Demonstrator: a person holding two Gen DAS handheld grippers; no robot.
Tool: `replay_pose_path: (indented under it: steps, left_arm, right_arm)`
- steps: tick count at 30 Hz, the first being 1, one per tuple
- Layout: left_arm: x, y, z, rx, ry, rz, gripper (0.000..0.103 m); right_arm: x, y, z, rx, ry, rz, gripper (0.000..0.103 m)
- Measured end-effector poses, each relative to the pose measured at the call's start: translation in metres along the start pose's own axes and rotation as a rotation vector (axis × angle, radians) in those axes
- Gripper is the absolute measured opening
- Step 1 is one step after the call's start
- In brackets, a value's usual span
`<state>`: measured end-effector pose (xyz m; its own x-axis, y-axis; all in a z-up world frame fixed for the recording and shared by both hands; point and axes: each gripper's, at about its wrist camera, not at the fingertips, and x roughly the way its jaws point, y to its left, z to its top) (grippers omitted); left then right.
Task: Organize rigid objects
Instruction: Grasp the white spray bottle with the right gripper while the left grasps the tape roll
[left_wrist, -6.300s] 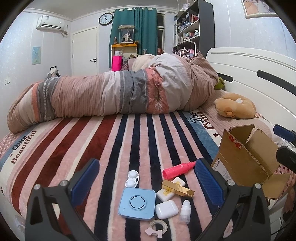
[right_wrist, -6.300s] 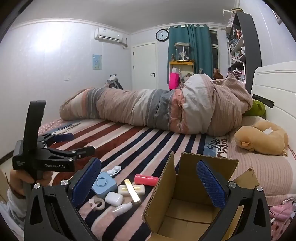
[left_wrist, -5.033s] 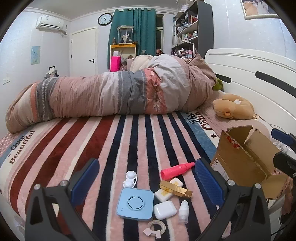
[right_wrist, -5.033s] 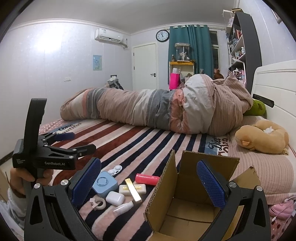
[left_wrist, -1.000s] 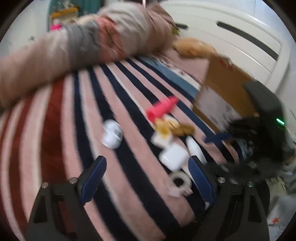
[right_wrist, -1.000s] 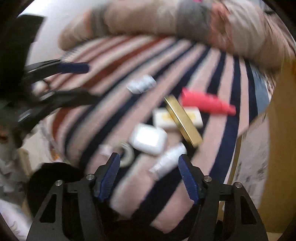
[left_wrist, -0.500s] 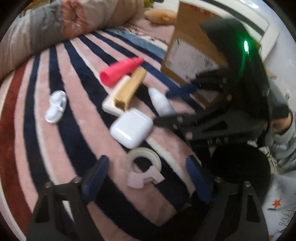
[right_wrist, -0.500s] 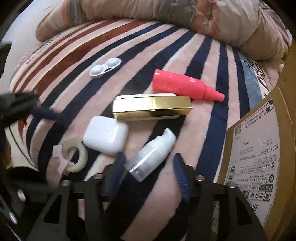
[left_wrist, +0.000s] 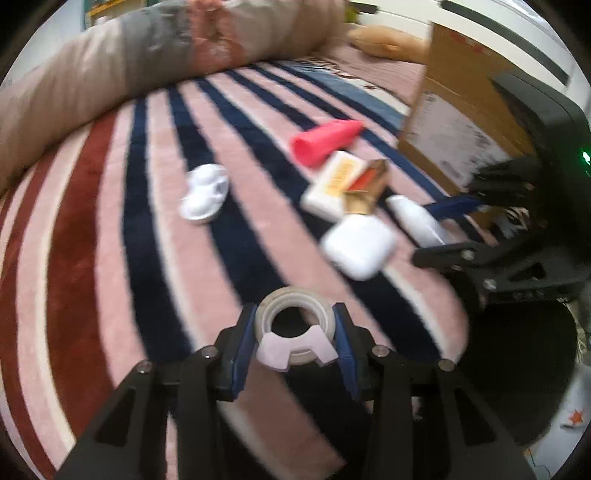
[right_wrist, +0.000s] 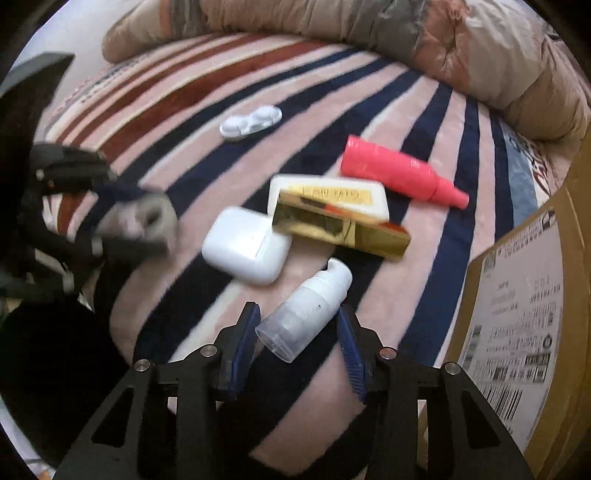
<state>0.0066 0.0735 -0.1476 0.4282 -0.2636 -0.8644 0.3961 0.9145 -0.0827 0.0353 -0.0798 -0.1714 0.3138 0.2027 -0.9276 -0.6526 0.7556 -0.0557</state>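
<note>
My left gripper (left_wrist: 295, 332) is shut on a white tape roll (left_wrist: 295, 323) with a pink tab, just above the striped bedspread. My right gripper (right_wrist: 297, 334) has its pads on both sides of a small white pump bottle (right_wrist: 306, 306) lying on the bed; it is closed around the bottle's clear cap end. Beyond it lie a white earbud case (right_wrist: 245, 245), a gold bar-shaped box (right_wrist: 343, 229) on a white soap box (right_wrist: 328, 190), a pink bottle (right_wrist: 399, 173) and a white lens case (right_wrist: 251, 122).
An open cardboard box (right_wrist: 524, 314) stands at the right of the items. A rolled quilt (right_wrist: 369, 26) lies across the far side of the bed. The bed's near edge is just below both grippers. The white headboard (left_wrist: 517, 29) is behind the box.
Both grippers have closed since half a second ago: the left onto the tape roll, the right onto the pump bottle. The blue square device seen seconds ago is out of view.
</note>
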Motion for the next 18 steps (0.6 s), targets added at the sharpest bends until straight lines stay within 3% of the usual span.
replay_pose_path:
  steps: [3, 4, 6, 7, 8, 14, 18]
  left_arm:
    - [0.005, 0.004, -0.003, -0.036, 0.006, 0.037, 0.038]
    - [0.004, 0.002, -0.006, -0.038, 0.000, 0.039, 0.038]
    - [0.005, 0.003, -0.009, -0.037, -0.009, 0.044, 0.039]
    - [0.003, 0.002, -0.011, -0.037, -0.015, 0.048, 0.039]
    - [0.004, 0.004, -0.014, -0.037, -0.019, 0.048, 0.037]
    - [0.010, 0.007, -0.003, -0.025, -0.035, 0.049, 0.037]
    - [-0.002, 0.008, 0.001, -0.027, -0.056, 0.060, 0.037]
  right_arm:
    - [-0.001, -0.002, 0.006, 0.050, -0.023, -0.013, 0.063]
    - [-0.001, -0.003, 0.007, 0.072, -0.032, 0.004, 0.062]
    - [0.004, -0.004, 0.011, 0.079, -0.009, -0.014, 0.051]
    - [0.008, -0.003, 0.011, 0.074, 0.008, -0.044, 0.031]
    - [0.010, -0.002, 0.011, 0.071, 0.017, -0.058, 0.024]
    - [-0.018, 0.015, 0.010, -0.003, -0.064, -0.123, 0.021]
    - [-0.081, 0.035, 0.014, -0.041, -0.201, -0.061, 0.021]
